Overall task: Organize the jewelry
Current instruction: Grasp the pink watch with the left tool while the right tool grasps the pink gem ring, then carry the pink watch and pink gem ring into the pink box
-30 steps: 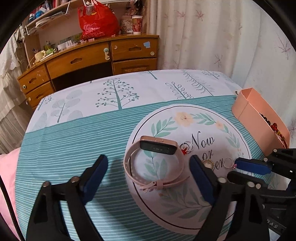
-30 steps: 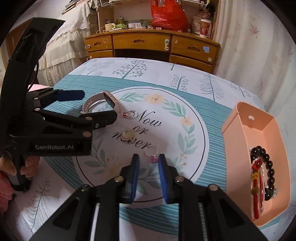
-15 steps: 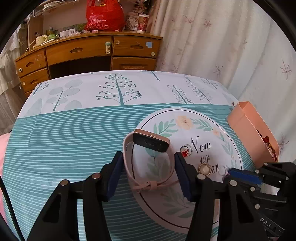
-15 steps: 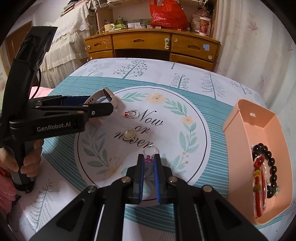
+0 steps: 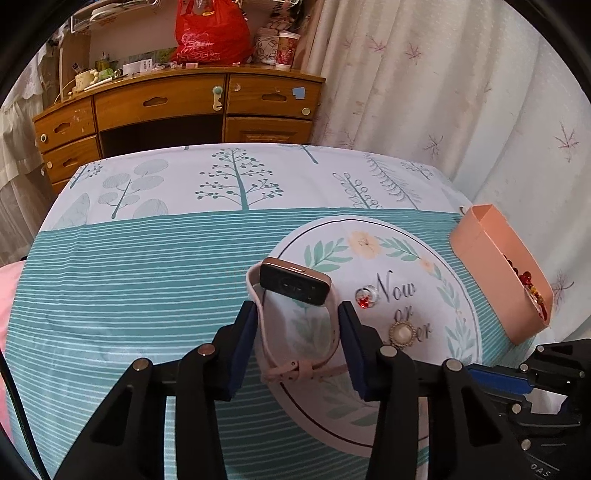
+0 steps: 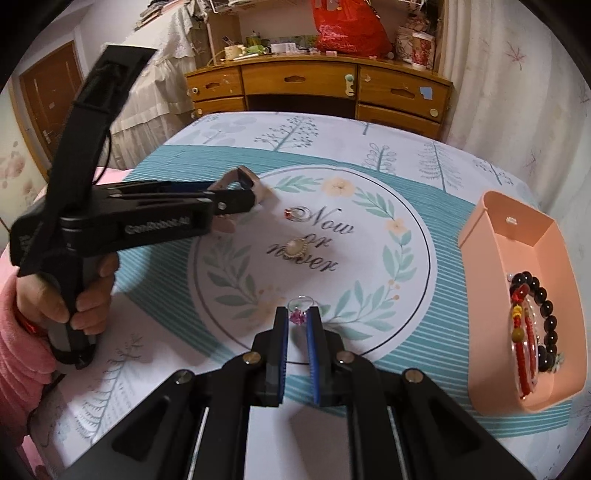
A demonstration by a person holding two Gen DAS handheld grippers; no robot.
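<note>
Left fingers (image 5: pixel 297 325) closing around watch (image 5: pixel 295 295), right fingers (image 6: pixel 297 321) pinching pink-stone ring (image 6: pixel 298 312).

Sitting at top of frame: wooden desk (image 5: pixel 177 107), red plastic bag (image 5: pixel 210 33), cups (image 5: pixel 286 50); hanging at right, pale curtain (image 5: pixel 443 92).

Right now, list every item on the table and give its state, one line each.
Left tool: jaws just closing, pads against the watch band.
Right tool: shut on the pink ring.
Watch: standing on its strap, buckled.
Pink ring: on the mat, gripped.
Red ring: loose on the mat.
Pearl ring: loose on the mat.
Box: open, holding bracelets.
</note>
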